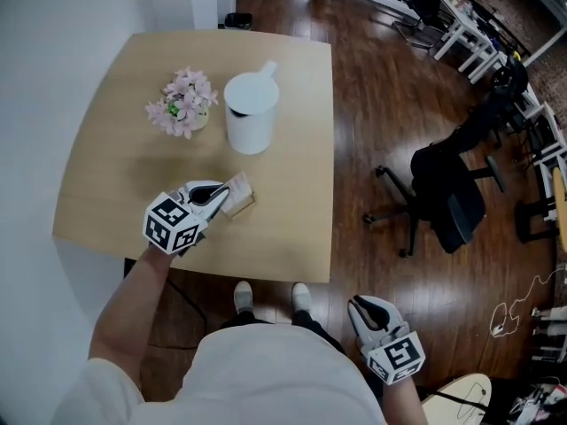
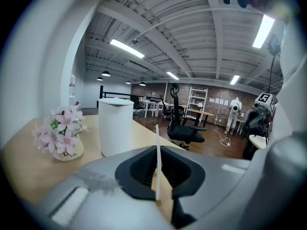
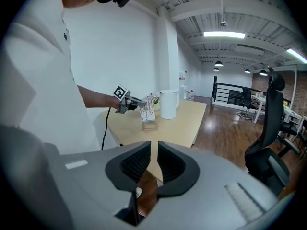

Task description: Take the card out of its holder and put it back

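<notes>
Left gripper [image 1: 220,197] over the near part of the desk [image 1: 106,193], reaching in from the left. Fingers [image 2: 140,169] closed on the card [image 2: 157,147]; in the left gripper view the card stands edge-on, upright, pinched between the two pads. From the right gripper view the card leans a little, its lower edge down at the clear holder [image 3: 149,125]. Cannot tell if it sits in the slot or only touches it. Holder rests on the desk near the front edge, just right of the left gripper.

Farther back on the desk: a white lidded container [image 1: 251,113], upright, and left of it a small pot of pink flowers [image 1: 182,104]. The two stand near each other but apart.

Right gripper [image 3: 153,164] held low by the person's right side, off the desk and over the wood floor [image 1: 381,149]. Its fingers [image 3: 136,164] are drawn nearly together, only a slim slit between, nothing in it.

Black office chair [image 1: 447,193] on the floor to the right, well apart from the desk.
</notes>
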A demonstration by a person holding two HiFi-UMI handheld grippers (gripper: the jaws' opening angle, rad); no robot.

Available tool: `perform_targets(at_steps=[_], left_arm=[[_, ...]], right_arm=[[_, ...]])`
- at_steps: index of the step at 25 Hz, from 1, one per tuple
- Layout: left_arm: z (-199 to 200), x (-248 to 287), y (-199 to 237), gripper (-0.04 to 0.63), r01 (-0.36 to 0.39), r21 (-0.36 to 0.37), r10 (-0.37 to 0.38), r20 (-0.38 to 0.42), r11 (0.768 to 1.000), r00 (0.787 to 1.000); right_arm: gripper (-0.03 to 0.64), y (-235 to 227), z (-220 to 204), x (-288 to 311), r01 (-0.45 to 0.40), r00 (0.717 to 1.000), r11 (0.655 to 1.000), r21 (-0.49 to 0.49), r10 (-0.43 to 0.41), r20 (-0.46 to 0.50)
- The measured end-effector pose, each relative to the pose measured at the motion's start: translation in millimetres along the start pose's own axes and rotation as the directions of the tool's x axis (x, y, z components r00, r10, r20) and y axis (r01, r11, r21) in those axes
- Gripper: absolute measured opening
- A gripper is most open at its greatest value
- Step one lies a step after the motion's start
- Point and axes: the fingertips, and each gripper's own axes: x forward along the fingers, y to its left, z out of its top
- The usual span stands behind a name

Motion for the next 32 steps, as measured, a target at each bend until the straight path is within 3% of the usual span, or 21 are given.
perform_targets(at_steps=[10, 26, 32], left_arm=[[-5, 12, 3, 0.015, 0.012, 0.002, -0.012, -0.052, 1.0, 0.999], [-49, 36, 5, 0.018, -0.002, -0.005, 0.002, -0.103, 1.0, 0.995], [-45, 33, 9, 0.063, -0.039, 0.013, 0.041, -0.11, 0.999, 0.993]], right_arm=[[0.049, -4, 1, 6, 0.011, 1.0, 1.0, 0.022, -0.011, 0.008], [0.049, -21, 5, 9, -0.006, 1.0, 1.0, 0.017, 0.006, -0.005], [0.051, -33, 12, 13, -0.027, 1.0, 1.0, -0.008, 0.027, 0.01]])
